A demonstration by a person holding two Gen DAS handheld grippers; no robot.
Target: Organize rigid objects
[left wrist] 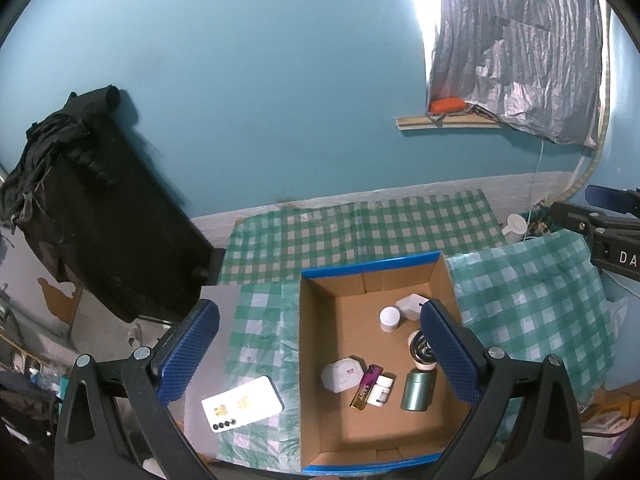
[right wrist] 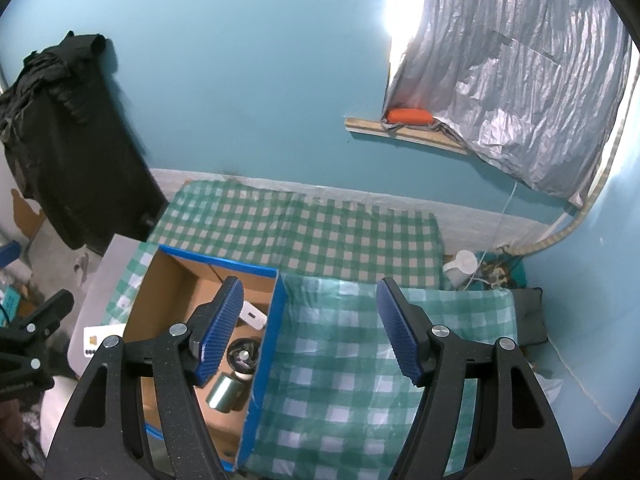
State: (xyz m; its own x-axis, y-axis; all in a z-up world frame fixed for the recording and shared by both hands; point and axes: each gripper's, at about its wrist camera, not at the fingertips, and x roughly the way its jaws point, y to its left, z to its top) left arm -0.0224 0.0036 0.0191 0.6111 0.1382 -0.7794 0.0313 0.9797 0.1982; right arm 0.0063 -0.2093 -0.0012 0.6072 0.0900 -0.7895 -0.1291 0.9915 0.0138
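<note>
Cardboard box sits on the green checked cloth. Inside the box: green canister, white hexagonal case, lighter, white pill bottle. White phone lies left of the box. Left tool and right tool both spread apart, holding nothing.

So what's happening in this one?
A person with two handheld grippers is sorting small items into a cardboard box. Both the left gripper and right gripper are open and empty. Jars, a lighter and a green canister already lie inside; a white phone remains outside on the cloth.
</note>
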